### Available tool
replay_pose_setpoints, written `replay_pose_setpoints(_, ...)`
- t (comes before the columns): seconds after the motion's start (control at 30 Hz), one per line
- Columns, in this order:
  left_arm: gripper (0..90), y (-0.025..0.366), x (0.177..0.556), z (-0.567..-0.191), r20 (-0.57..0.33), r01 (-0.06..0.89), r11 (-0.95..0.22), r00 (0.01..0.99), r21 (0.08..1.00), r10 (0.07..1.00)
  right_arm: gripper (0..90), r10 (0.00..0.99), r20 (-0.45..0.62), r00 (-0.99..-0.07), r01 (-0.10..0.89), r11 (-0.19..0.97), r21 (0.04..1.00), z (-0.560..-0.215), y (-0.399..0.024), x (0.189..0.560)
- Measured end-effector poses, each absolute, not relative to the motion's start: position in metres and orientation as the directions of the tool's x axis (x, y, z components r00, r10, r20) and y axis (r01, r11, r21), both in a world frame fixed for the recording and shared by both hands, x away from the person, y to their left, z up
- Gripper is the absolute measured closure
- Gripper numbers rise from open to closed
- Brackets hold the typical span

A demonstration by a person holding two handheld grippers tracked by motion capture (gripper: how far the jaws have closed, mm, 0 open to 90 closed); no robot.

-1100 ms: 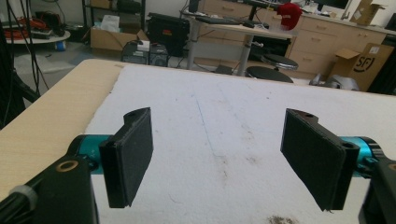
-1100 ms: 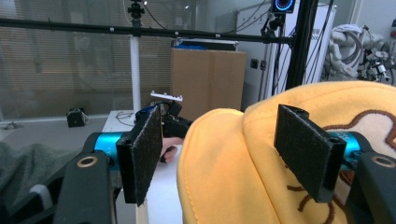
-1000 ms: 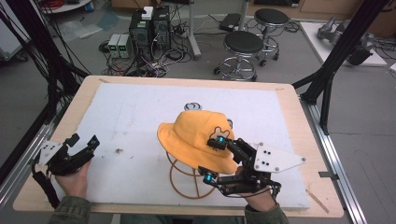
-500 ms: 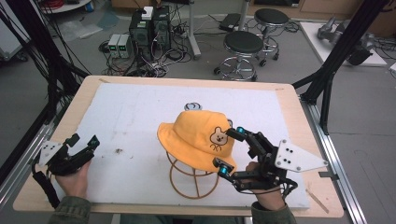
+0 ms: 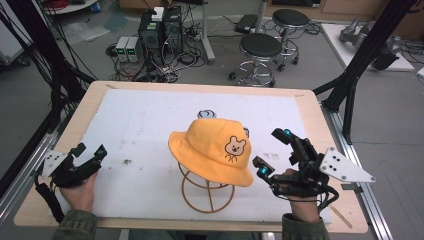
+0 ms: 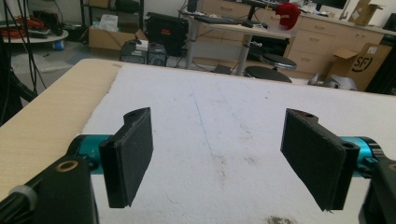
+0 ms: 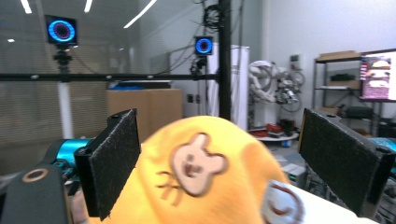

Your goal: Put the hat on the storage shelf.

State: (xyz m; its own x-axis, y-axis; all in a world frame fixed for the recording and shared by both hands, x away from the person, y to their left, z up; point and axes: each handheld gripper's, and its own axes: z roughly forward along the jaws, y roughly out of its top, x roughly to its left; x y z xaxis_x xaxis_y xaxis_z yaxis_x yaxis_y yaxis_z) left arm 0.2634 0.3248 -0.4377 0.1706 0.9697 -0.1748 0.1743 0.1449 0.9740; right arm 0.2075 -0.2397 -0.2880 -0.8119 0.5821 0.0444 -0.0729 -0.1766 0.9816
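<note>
I see a yellow cloth bucket hat point(image 5: 212, 150) with a stitched bear face, resting on a brown wire stand point(image 5: 206, 192) near the middle of the white-covered wooden counter point(image 5: 150, 125). My right tool point(image 5: 274, 152) sits just right of it, spread wide and empty. My left tool point(image 5: 90, 151) rests spread at the near left. A far cardboard box point(image 6: 362, 60) reads "SF".

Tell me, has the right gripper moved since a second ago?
Yes. The right gripper has pulled back from the yellow hat toward the table's right edge, jaws open and clear of the brim.
</note>
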Motion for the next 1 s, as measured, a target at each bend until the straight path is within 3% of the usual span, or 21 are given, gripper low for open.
replay_pose_setpoints(0.57,25.5,0.327,0.262,-0.437,-0.180,0.169,0.152,0.165,0.974,0.970,10.4,0.742,0.077,-0.666,-0.103,-0.194,0.976,-0.300,-0.272,0.212)
replay_pose_setpoints(0.7,25.5,0.327,0.262,-0.437,-0.183,0.168,0.155,0.165,0.974,0.969,10.4,0.806,0.070,-0.587,-0.132,-0.181,0.975,-0.304,-0.282,0.211)
replay_pose_setpoints(1.0,25.5,0.327,0.262,-0.437,-0.187,0.166,0.160,0.162,0.973,0.969,10.4,0.889,0.175,-0.423,-0.135,-0.253,0.958,-0.319,-0.310,0.215)
